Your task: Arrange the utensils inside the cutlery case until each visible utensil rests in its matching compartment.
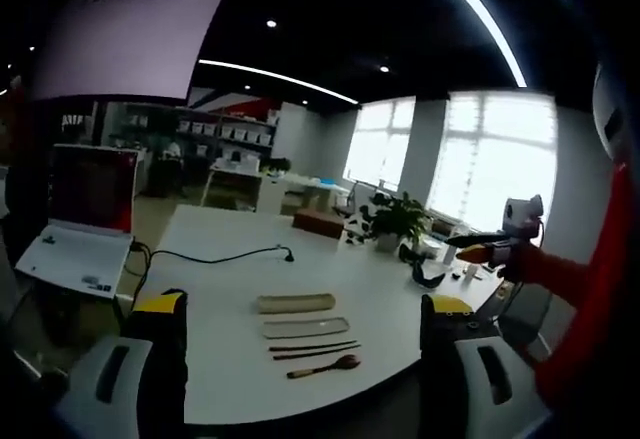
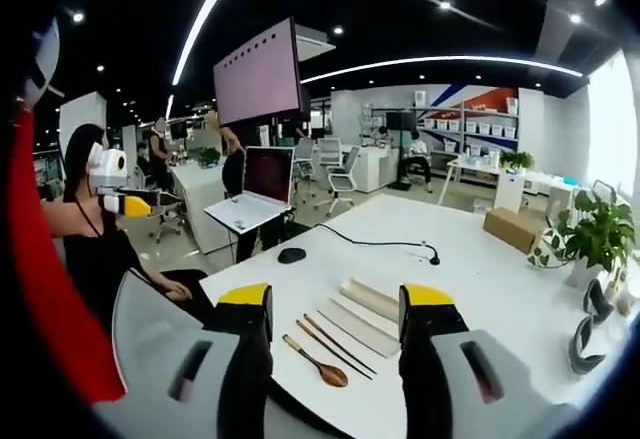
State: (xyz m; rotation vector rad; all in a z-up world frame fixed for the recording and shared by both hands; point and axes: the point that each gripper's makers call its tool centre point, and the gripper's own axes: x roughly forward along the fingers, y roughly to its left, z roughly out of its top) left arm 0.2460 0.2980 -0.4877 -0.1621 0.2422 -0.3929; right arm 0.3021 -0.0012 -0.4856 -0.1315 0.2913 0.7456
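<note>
On the white table lie a beige case part, a flat grey tray part, dark chopsticks and a wooden spoon, side by side. My left gripper hovers well short of them, open and holding nothing. The right gripper view shows the same row: spoon, chopsticks, tray part and beige part. My right gripper is above the table's near edge, open with nothing in it. The other gripper appears at the right and at the left, each on a red sleeve.
An open laptop, a black mouse and a black cable lie further along the table. A cardboard box and a potted plant stand at its far end. A person in black sits beside the table.
</note>
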